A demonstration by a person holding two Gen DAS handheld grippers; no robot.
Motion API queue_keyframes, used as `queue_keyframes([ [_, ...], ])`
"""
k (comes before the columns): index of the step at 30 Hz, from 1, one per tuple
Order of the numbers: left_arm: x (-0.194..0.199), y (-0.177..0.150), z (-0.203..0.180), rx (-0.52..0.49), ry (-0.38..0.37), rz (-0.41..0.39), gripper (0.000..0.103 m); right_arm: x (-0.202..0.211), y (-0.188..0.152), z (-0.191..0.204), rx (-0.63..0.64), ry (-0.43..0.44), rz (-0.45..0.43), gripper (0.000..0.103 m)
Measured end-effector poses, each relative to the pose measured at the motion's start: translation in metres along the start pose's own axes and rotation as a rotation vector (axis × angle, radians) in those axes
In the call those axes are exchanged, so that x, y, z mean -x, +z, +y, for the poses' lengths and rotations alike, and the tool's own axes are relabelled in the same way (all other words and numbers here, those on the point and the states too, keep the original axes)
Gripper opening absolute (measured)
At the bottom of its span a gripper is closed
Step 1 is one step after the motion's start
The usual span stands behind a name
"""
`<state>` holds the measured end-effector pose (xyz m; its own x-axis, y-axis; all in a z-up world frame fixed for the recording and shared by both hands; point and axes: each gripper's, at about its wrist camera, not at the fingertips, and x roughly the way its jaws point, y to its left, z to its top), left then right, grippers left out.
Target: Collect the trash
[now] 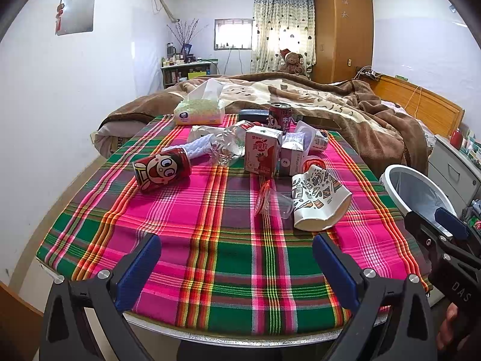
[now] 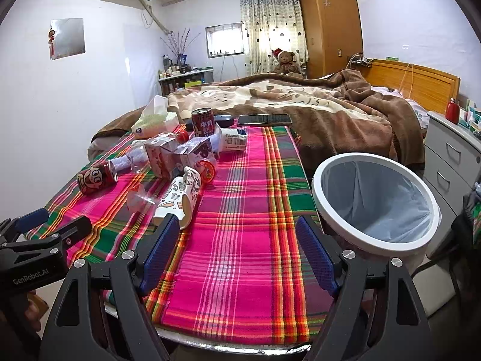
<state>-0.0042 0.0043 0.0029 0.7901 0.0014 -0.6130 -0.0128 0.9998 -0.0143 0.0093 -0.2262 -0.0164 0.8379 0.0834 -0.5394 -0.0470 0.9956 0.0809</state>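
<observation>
Nothing is collected yet, as I judge it: the trash lies on the table and both of my grippers are empty.

Nearest to me, my left gripper [image 1: 237, 258] hangs over the near edge of the plaid tablecloth [image 1: 228, 270] with its fingers wide apart, touching nothing. My right gripper [image 2: 240, 252] is the same, fingers wide apart above the cloth, holding nothing, and the white trash bin [image 2: 375, 201] with its liner stands just beside it, at the right edge of the table.

For a good first step I would take the nearest piece, the crushed paper cup [image 1: 318, 201], which lies on its side. Just beside it on the left is a small clear plastic cup [image 1: 275, 203] with a red lid. I think the paper cup is soft and already flattened, so I should close across its flat sides, not too hard. The clear cup is light and may roll or slip.

Farther back lies a red cartoon can [image 1: 162, 170] on its side, well apart to the left. Behind it are a crumpled clear bottle [image 1: 227, 144], a strawberry drink carton [image 1: 261, 153], and a second carton [image 1: 293, 153] touching it. Farthest stands an upright red can [image 1: 280, 115], near a tissue pack [image 1: 200, 109] that I would not count as trash.
</observation>
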Motion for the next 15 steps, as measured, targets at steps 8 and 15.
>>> queue_keyframes([
  [8,0.0018,-0.0008,0.0012,0.001,0.002,0.002,0.101,0.0005,-0.0001,-0.0001,-0.001,0.0,0.0,0.082],
  [15,0.0027,-0.0011,0.0019,0.002,0.001,0.003,0.101,0.0017,0.0002,-0.0004,-0.002,-0.001,-0.003,0.082],
])
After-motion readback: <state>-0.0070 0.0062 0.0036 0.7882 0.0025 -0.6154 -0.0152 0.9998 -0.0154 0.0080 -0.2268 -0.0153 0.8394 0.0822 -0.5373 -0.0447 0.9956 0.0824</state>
